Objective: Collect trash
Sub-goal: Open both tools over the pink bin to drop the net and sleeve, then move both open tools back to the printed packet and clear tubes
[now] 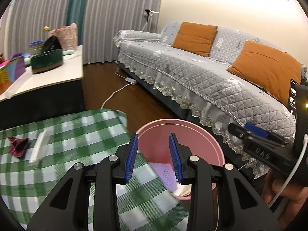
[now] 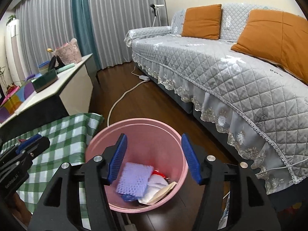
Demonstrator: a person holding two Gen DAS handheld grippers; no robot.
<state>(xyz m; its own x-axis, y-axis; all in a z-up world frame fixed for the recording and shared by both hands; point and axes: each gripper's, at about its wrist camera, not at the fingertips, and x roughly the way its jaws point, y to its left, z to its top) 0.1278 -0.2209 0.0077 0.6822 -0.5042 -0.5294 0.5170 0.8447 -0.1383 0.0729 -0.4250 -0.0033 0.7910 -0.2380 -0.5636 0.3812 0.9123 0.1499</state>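
Hovering wide-spread, the right gripper [image 2: 154, 157] hangs empty above a round pink plastic bin [image 2: 173, 132].
Inside lie a purple mesh pad [image 2: 132, 181] and white paper. Left gripper [image 1: 153, 158], moderately spread and empty, sits over a green checked cloth [image 1: 77, 130]; beyond-left lie a white wrapper [image 1: 39, 148] and red scrap [image 1: 18, 146].

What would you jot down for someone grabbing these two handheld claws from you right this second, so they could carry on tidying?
Left gripper: open, empty, at the table edge beside the bin.
Right gripper: open, empty, above the pink bin.
Done: the bin on the floor by the sofa already holds a purple mesh pad, some white paper and a red scrap.
Left: on the green checked tablecloth there is a crumpled dark red wrapper and a white wrapper beside it. Both probably go into the bin next; the left gripper is nearer to them.
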